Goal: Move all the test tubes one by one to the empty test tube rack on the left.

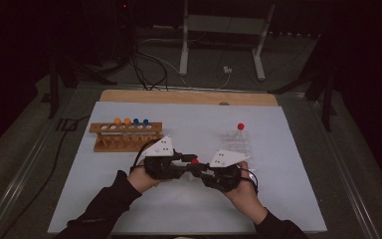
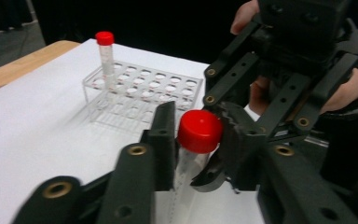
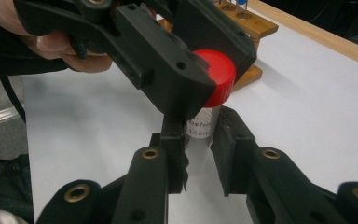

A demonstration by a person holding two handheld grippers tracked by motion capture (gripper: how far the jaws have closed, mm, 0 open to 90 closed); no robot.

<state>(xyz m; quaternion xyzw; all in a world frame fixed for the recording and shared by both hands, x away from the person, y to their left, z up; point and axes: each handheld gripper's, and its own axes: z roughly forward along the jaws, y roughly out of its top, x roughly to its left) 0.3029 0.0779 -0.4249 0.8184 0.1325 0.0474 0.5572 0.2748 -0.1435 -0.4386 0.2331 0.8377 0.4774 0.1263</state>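
The right hand-held gripper (image 3: pixel 198 156) clamps the clear red-capped plastic tube (image 3: pixel 204 122); the left hand-held gripper (image 2: pixel 193 140) grips its cap. Twist gently, keeping the tube steady.

The two grippers meet at the middle of the sheet, crowding a red-capped tube (image 1: pixel 194 161) between them. A wooden rack (image 1: pixel 126 136) stands just to the upper left, a clear rack (image 1: pixel 237 142) just to the upper right. The white sheet (image 1: pixel 89 199) lies open at lower left, lower right and between the racks.
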